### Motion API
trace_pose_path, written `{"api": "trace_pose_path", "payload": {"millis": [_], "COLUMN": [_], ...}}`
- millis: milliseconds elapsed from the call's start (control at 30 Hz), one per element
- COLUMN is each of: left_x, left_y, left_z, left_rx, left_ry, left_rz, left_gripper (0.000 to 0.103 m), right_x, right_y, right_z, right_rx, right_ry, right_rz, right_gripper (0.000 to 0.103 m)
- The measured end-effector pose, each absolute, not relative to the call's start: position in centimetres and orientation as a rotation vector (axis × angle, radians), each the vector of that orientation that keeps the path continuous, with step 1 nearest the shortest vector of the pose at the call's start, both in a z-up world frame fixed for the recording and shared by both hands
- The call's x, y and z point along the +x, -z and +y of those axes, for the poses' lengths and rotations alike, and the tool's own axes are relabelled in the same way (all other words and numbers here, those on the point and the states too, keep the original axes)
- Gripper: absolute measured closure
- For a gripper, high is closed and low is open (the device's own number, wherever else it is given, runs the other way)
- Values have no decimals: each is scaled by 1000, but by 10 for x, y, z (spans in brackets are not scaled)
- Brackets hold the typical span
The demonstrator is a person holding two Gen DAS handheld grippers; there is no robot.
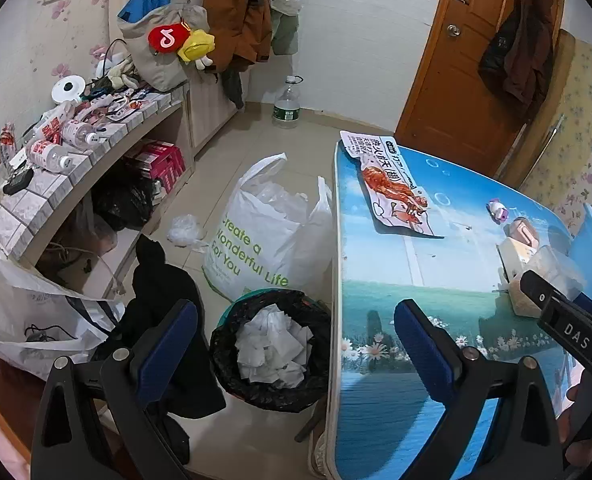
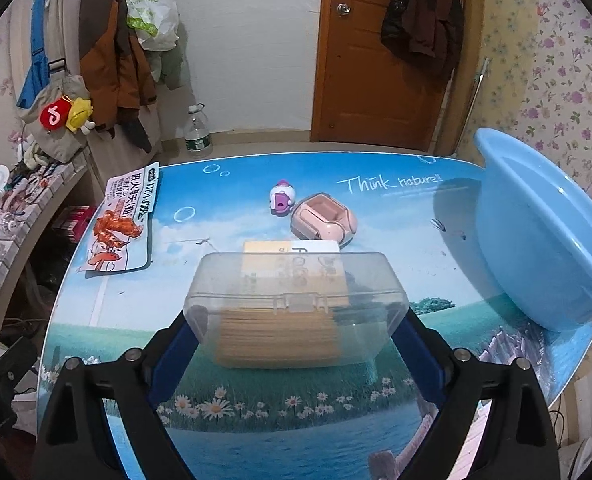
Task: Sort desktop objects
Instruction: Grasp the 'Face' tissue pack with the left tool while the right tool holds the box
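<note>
My right gripper is shut on a clear plastic box with yellow sticks inside, one blue pad on each end, above the blue picture table. A white and yellow carton lies just behind the box. A pink case and a small white and purple toy lie further back. A flat snack packet lies at the table's left edge, also in the left wrist view. My left gripper is open and empty, over a black-lined waste bin beside the table.
A light blue basin stands on the table's right edge. A white shopping bag, dark clothes and a water bottle are on the floor. A cluttered tiled shelf runs along the left wall. A brown door is behind.
</note>
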State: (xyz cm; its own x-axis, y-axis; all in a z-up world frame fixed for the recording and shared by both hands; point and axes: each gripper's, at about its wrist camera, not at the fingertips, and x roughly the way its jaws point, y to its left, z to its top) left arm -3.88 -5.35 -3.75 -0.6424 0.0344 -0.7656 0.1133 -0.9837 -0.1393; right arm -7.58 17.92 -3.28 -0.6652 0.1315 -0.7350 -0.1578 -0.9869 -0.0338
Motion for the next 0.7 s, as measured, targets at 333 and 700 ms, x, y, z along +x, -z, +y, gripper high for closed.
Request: {"api": "trace_pose_path", "payload": {"millis": [333,700], "left_x": [-46,-52], "left_y": [29,23], "left_z": [-37,13], "left_rx": [1305,1340], "left_ry": [2812,2859], "left_rz": [234,166], "left_gripper": [3,3], "right_x": [-56,-36], "right_y": [30,29], "right_z": [205,238], "right_rx": [-1195,-1184], "right_ry": [-2756,-2771], "right_rz": [52,67], "right_gripper": [10,10]}}
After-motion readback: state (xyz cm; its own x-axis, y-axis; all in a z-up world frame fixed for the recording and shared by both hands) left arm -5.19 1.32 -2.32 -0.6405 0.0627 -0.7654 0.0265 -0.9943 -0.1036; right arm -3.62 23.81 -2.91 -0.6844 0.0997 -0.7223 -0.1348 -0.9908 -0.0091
